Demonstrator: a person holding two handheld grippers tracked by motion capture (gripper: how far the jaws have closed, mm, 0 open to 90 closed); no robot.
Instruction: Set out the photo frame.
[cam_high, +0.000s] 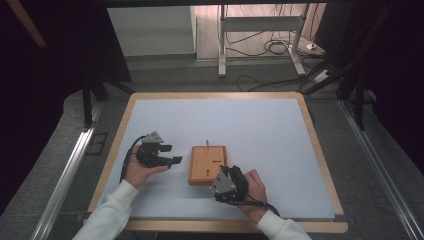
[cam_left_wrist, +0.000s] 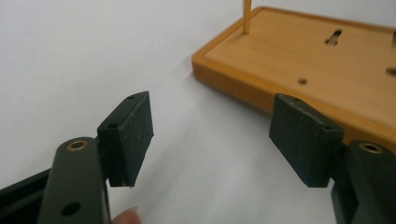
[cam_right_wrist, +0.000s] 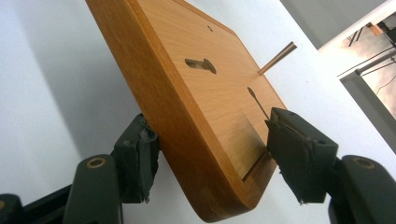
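Observation:
A flat wooden board (cam_high: 207, 164) lies on the white table top, with a thin wooden peg (cam_high: 207, 143) standing at its far edge and slots cut in its face. My left gripper (cam_high: 172, 155) rests just left of the board, open and holding nothing; in the left gripper view the board (cam_left_wrist: 317, 60) and peg (cam_left_wrist: 246, 16) lie ahead to the right of my left gripper (cam_left_wrist: 210, 135). My right gripper (cam_high: 221, 175) is at the board's near right corner. In the right gripper view my right gripper (cam_right_wrist: 212, 158) straddles that corner of the board (cam_right_wrist: 205, 93), one pad (cam_right_wrist: 140, 158) by the side face, the other over the top.
The white mat (cam_high: 260, 120) covers a wood-rimmed table and is bare around the board. Beyond the far edge lies grey floor with a metal stand (cam_high: 222, 45), cables and a power strip (cam_high: 320, 76). A person's white sleeves (cam_high: 107, 215) enter from below.

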